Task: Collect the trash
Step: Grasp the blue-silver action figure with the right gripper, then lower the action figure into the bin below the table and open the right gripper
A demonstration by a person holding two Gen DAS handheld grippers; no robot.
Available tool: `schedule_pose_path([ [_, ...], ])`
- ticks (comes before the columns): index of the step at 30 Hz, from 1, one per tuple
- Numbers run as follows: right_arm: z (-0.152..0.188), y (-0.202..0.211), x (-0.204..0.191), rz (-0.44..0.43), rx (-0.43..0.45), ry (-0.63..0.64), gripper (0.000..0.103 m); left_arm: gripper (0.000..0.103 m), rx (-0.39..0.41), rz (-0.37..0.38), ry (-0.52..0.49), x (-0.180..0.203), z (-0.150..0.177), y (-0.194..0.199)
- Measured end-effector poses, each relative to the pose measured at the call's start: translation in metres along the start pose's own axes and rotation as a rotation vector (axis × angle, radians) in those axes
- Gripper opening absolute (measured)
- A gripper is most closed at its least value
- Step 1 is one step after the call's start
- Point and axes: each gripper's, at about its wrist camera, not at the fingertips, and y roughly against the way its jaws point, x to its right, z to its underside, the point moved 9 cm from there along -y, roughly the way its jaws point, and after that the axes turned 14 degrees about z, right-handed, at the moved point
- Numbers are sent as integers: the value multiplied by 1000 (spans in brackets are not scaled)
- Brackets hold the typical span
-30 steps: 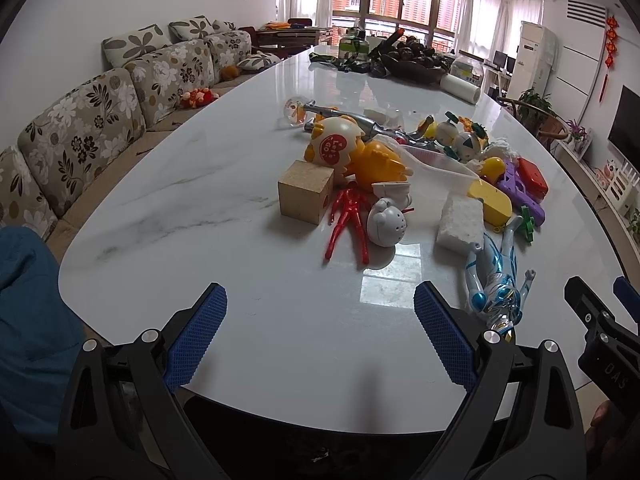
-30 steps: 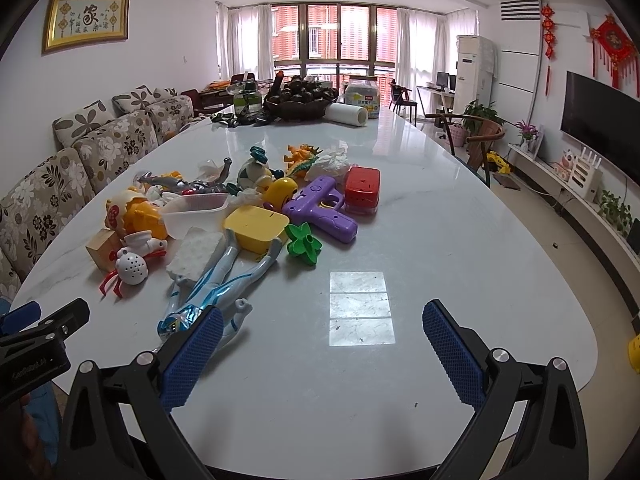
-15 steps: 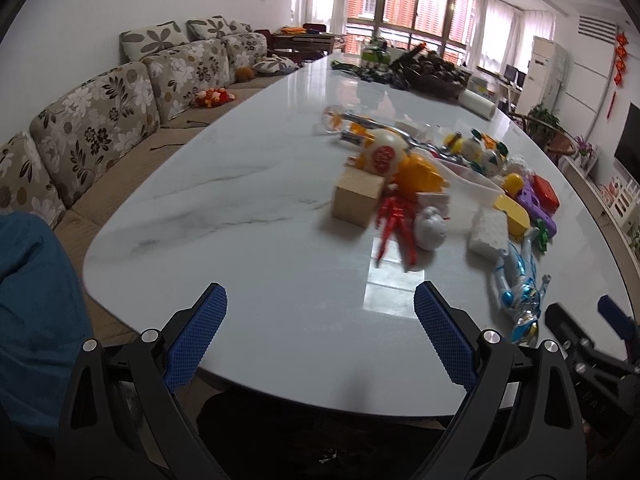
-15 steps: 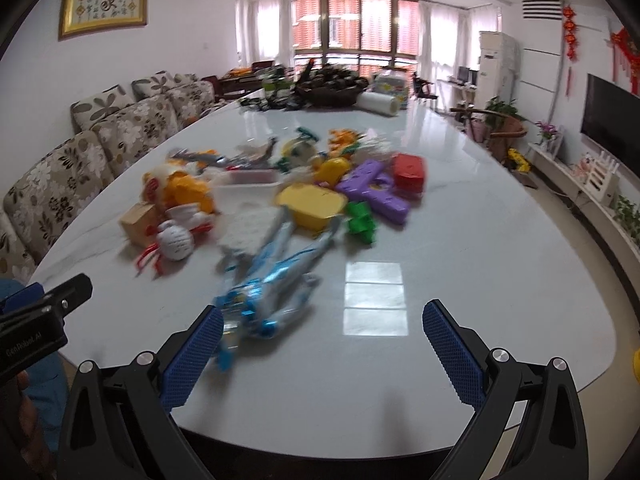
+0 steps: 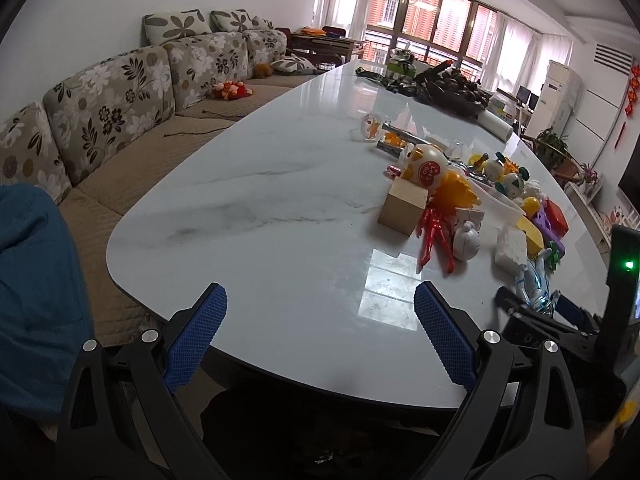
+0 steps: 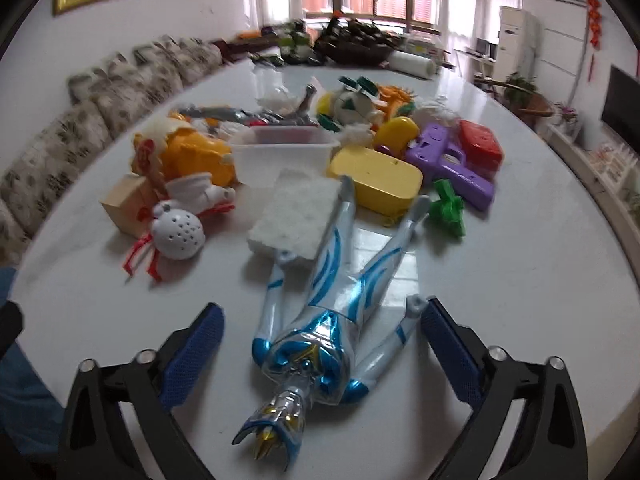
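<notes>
A blue and silver toy figure (image 6: 320,320) lies on the white marble table (image 6: 500,260), head toward me. My right gripper (image 6: 322,346) is open, its blue pads on either side of the figure's chest, not touching. Behind it lie a white foam block (image 6: 296,214), a yellow box (image 6: 376,180), a clear plastic tub (image 6: 284,152) and a white perforated ball (image 6: 178,234). My left gripper (image 5: 320,336) is open and empty over the table's near edge. The figure (image 5: 534,284) and right gripper (image 5: 560,320) show at the right of the left wrist view.
More toys lie in the pile: a purple water gun (image 6: 456,164), a red box (image 6: 480,148), a green piece (image 6: 450,210), a wooden block (image 5: 404,206), a red figure (image 5: 434,236), an orange toy (image 5: 454,192). A floral sofa (image 5: 120,92) runs along the left.
My right gripper has moved forward and left, so the blue figure now lies between its pads. My left gripper has pulled back and turned left; the toy pile has shifted right in its view.
</notes>
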Motion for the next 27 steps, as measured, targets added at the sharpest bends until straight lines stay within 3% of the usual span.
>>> schedule_pose_path([
  [5,6,3,22,-69,11,1,71,92,-34,6,-51,16,5,-13],
  [9,3,20,53,-128,58,-55,71,92,-38,58,-89,39,8,-23],
  [14,-5,41,91,-126,114,-84,72,92,-28,112,-169,85,5,-47],
  [19,-5,48,126,-118,140,-131,72,92,-25,92,-234,119,-7,-77],
  [24,0,38,148,-118,121,-171,72,91,-25,38,-254,125,-19,-105],
  [26,3,32,151,-127,104,-185,72,52,-54,55,-254,126,-22,-118],
  [27,4,29,151,-130,99,-190,72,42,-68,54,-251,123,-23,-121],
])
